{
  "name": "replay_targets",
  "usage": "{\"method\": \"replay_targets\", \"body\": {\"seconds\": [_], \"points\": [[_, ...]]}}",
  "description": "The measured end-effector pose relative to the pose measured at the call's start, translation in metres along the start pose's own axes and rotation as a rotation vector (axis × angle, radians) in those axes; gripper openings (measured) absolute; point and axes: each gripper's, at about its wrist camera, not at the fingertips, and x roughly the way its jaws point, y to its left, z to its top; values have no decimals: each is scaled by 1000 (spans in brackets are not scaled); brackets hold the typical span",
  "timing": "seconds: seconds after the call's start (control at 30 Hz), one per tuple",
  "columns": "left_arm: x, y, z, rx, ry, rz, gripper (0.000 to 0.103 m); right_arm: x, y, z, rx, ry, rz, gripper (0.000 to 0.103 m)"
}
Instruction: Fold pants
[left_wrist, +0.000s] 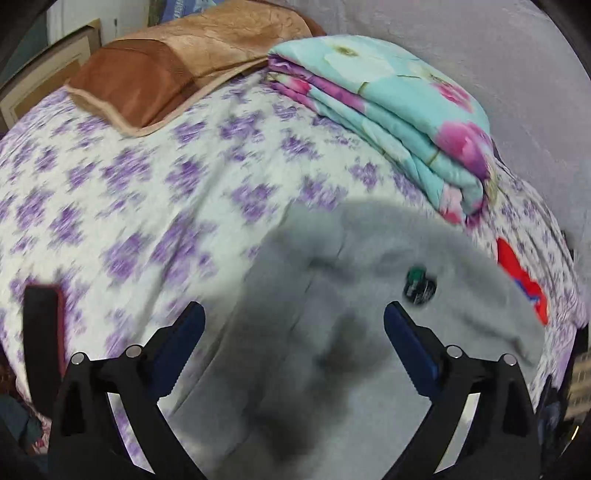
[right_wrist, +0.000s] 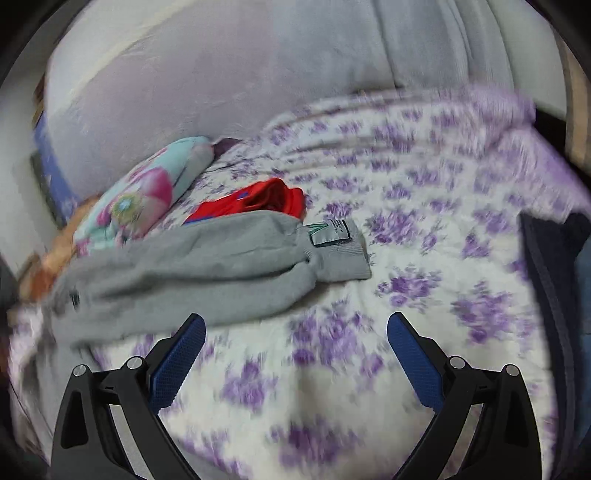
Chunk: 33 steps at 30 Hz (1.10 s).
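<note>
Grey sweatpants (left_wrist: 369, 266) lie on a bed with a white and purple floral sheet (left_wrist: 147, 177). In the left wrist view they fill the lower middle, with a small green logo patch (left_wrist: 419, 282). My left gripper (left_wrist: 293, 314) is open just above the grey fabric and holds nothing. In the right wrist view the pants (right_wrist: 184, 277) lie at the left, folded lengthwise, with the ribbed cuff and label (right_wrist: 332, 236) pointing right. My right gripper (right_wrist: 295, 325) is open over the bare sheet (right_wrist: 424, 258), to the right of and nearer than the pants. Both views are blurred.
A folded turquoise floral quilt (left_wrist: 388, 110) lies behind the pants, and a brown pillow (left_wrist: 147, 74) at the back left. A red garment (right_wrist: 266, 203) lies just beyond the pants. A grey padded headboard (right_wrist: 240, 66) stands behind. Dark clothing (right_wrist: 554, 277) is at the right edge.
</note>
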Motion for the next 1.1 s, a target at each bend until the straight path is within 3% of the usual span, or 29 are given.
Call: {"method": "replay_targets", "body": {"seconds": [0.1, 0.2, 0.27, 0.3, 0.33, 0.37, 0.4, 0.5, 0.6, 0.67, 0.7, 0.73, 0.77, 0.8, 0.87, 0.9, 1.0, 1.1], "points": [[-14, 25, -39, -8, -5, 6, 95, 40, -9, 13, 126, 80, 91, 99], [-21, 42, -70, -14, -7, 38, 95, 75, -5, 19, 196, 115, 88, 99], [-21, 49, -85, -9, -2, 66, 95, 102, -8, 19, 250, 171, 57, 92], [-18, 53, -94, -16, 10, 72, 95, 116, -12, 16, 289, 207, 48, 69], [-13, 56, -100, -24, 25, 70, 95, 118, -14, 16, 290, 193, 18, 32], [-10, 57, -104, -27, 37, 64, 95, 113, -16, 17, 274, 142, 4, 13], [-5, 58, -108, -31, 51, 53, 95, 111, -19, 18, 276, 130, 52, 14], [-4, 56, -114, -32, 43, 36, 95, 79, -22, 20, 291, 74, 90, 13], [-9, 55, -119, -27, 36, 16, 95, 34, -27, 18, 302, 30, 67, 14], [-10, 54, -123, -16, 34, 12, 95, 25, -35, 11, 283, 53, -2, 20], [-8, 54, -124, -9, 37, 17, 96, 32, -38, 7, 253, 104, -52, 53], [-4, 54, -124, -9, 42, 22, 96, 53, -42, 0, 205, 220, -113, 79], [0, 57, -123, -23, 54, 18, 96, 60, -47, -6, 200, 276, -145, 76], [0, 59, -126, -32, 57, 12, 96, 58, -53, -11, 210, 279, -144, 71], [-6, 59, -129, -27, 46, 4, 96, 21, -58, -17, 226, 190, -146, 72], [-11, 60, -132, -17, 42, 5, 96, 0, -58, -18, 221, 149, -150, 75], [-18, 66, -137, -18, 40, -7, 96, -70, -62, -38, 211, 67, -148, 96], [-13, 71, -139, -28, 47, -24, 98, -117, -74, -77, 249, 76, -134, 98]]}}
